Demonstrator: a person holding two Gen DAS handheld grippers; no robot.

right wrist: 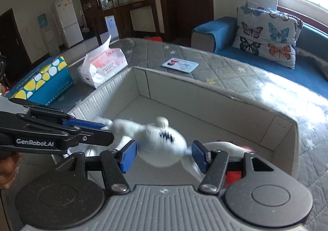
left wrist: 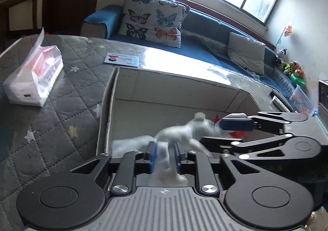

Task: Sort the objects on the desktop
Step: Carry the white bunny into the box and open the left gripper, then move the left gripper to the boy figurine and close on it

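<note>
Looking, left wrist view: my left tongs [left wrist: 164, 158] sit narrow, blue pads pinching a limb of the white knitted toy [left wrist: 184, 131].
Toy position: blurred, hanging over the open cardboard box [left wrist: 143, 79]; I cannot tell whether it touches the floor of the box.
Right tongs [left wrist: 235, 128]: reaching in from the right, beside the toy.
Worktop [left wrist: 71, 91]: grey quilted cover; tissue pack [left wrist: 34, 79] to the left, card [left wrist: 122, 59] beyond the box.
Right wrist view: my right tongs [right wrist: 164, 157] stand wide, pads either side of the toy's head, not pressing it.
Left tongs: enter from the left, shut on the toy's limb.
Also: blue spotted box [right wrist: 41, 83] beside the tissue pack.
</note>
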